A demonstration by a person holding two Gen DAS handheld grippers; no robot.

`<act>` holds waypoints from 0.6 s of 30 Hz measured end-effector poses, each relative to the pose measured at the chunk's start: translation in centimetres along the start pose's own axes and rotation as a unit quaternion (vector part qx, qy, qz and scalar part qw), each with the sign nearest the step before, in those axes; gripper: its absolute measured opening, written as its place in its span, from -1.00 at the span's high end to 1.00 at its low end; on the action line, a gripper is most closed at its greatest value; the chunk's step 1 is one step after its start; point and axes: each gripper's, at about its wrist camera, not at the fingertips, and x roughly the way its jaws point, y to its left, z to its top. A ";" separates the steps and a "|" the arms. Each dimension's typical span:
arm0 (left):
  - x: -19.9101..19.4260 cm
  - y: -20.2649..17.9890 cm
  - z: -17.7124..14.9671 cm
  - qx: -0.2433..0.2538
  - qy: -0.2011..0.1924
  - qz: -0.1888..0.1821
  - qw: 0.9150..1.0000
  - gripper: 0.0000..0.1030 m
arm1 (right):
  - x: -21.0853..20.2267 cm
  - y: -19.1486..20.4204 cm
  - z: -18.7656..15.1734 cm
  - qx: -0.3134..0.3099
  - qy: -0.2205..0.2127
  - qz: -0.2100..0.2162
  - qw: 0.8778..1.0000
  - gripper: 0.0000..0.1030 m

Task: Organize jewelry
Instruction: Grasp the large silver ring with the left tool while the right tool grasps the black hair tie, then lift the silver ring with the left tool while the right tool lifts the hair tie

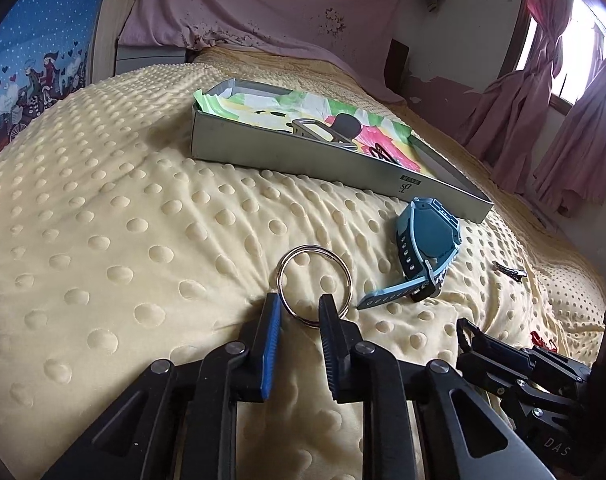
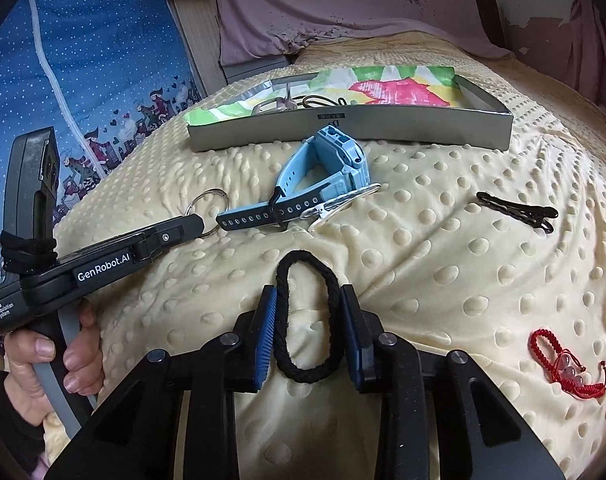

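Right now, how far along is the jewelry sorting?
A few small pieces already lie in the box. In hand: the left gripper straddles the metal ring, the right gripper the black cord loop; neither has closed. The blue watch, silver clip, black clip and red bracelet remain on the blanket.

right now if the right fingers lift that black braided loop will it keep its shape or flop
Likely flop: the black braided loop looks like soft cord, lying in an uneven oval on the bedspread. It is probably very light, being thin and hollow. The braid's rough texture should grip the ribbed fingers rather than slip.
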 end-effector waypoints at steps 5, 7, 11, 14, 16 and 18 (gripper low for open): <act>0.7 0.4 0.3 -0.014 0.007 -0.003 1.000 0.85 | 0.6 0.3 0.2 0.002 -0.001 0.000 1.000 0.51; 0.8 0.4 0.4 -0.014 0.007 -0.003 1.000 0.88 | 0.7 0.3 0.3 0.002 -0.001 0.000 1.000 0.51; 0.6 0.3 0.3 -0.011 0.001 -0.005 1.000 0.92 | 0.5 0.1 0.1 0.005 -0.008 0.003 1.000 0.61; -0.3 0.0 0.1 -0.003 -0.010 -0.005 1.000 0.93 | 0.2 -0.3 0.1 0.012 -0.017 0.010 1.000 0.73; -0.8 -0.3 0.0 0.002 -0.016 -0.006 1.000 0.93 | 0.0 -0.4 0.0 0.014 -0.022 0.014 1.000 0.77; -1.3 -0.4 -0.1 0.006 -0.021 -0.007 1.000 0.93 | -0.1 -0.3 0.0 0.012 -0.026 0.016 0.999 0.78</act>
